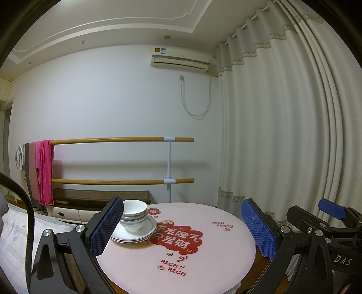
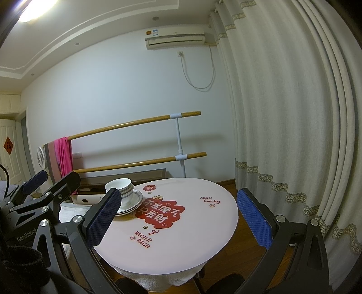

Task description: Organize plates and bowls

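Bowls [image 1: 133, 214] upright, nested on plates [image 1: 135, 235]

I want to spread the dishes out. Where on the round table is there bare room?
The table is free on its right half, around the "100% Lucky" print, and along the near edge below "RICH". Crowded only at far left, where stacked bowls sit on stacked plates.

A pale wall [image 1: 113, 101] faces me, with an air conditioner [image 1: 179, 60] mounted high and its cord looping down from a socket. Cream curtains [image 1: 282, 124] cover the right side. Two wooden rails [image 1: 108, 140] stand against the wall, a pink cloth [image 1: 45, 171] draped over the upper one. A round desk [image 2: 192, 237] with a pink printed top stands on wood flooring [image 2: 226, 182]. A ceiling light [image 2: 34, 9] glows overhead.
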